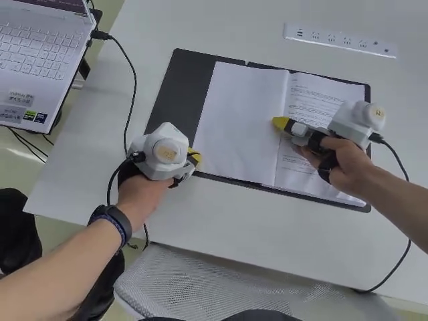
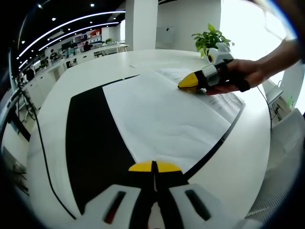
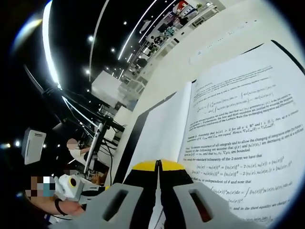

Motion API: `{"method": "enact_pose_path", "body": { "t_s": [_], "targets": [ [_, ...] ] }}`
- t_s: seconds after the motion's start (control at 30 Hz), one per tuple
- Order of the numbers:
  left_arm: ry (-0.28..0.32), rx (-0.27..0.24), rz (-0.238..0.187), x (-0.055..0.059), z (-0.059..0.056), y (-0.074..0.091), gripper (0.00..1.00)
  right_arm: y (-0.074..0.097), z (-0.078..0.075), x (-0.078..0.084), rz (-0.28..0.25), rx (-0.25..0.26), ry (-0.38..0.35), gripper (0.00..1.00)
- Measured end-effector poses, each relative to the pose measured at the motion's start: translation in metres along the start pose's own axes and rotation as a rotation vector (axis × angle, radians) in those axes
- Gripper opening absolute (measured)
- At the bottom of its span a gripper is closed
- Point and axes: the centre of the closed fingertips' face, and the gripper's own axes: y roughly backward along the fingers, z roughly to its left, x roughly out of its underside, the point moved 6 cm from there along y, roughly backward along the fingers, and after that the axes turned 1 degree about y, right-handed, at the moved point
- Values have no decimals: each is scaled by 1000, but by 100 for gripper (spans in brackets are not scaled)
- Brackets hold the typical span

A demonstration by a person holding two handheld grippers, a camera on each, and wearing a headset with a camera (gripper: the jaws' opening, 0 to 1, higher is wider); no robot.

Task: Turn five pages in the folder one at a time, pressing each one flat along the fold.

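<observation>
the folder point(image 1: 175, 90) lies open on the white desk point(image 1: 234, 27), in the middle of the head view, its black inner cover bare on the left. a blank page point(image 1: 241, 120) lies across the centre of the folder, and its right edge meets the printed page point(image 1: 324, 100) at the fold.

the right gripper point(image 1: 279, 123) sits at centre right of the head view, held in a hand point(image 1: 341, 160). its yellow tips are closed together and rest at the fold, where the blank sheet meets the printed one. in the right gripper view the two tips point(image 3: 158, 166) meet at the bottom centre, with printed text spreading to the right and the blank sheet to the left. the left gripper view shows it at the upper right point(image 2: 188, 82), tip down on the paper.

the left gripper point(image 1: 192, 158) is at lower left of centre in the head view, by the near edge of the folder's black cover. its jaws are together; in its own view the yellow tips point(image 2: 153, 167) meet over the black cover, just short of the blank page's near corner. i cannot tell whether they touch the cover. the holding arm wears a dark wristband point(image 1: 114, 217).

a laptop point(image 1: 33, 53) sits at upper left, a black cable point(image 1: 132, 87) runs along the desk beside the folder, and a white power strip point(image 1: 340, 40) lies at upper right. a green plant point(image 2: 209, 38) stands beyond the desk in the left gripper view.
</observation>
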Motion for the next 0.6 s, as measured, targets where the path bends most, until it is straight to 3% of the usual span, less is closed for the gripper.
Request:
{"method": "enact_pose_path", "body": {
  "t_s": [0.2, 0.27, 0.33, 0.43, 0.6],
  "targets": [
    [-25, -14, -6, 1, -2, 0, 0, 1, -1, -1, 9, -26, 5, 0],
    [-28, -17, -8, 1, -1, 0, 0, -2, -12, -6, -5, -42, -67, 0],
    [-23, -16, -9, 1, -1, 0, 0, -5, -21, -10, -11, -45, -61, 0],
    [-25, -14, -8, 1, -1, -1, 0, -7, -15, -12, -11, -57, -48, 0],
    [-5, -12, -13, 1, 0, -1, 0, -13, -19, -23, -41, -55, -66, 0]
  ]
}}
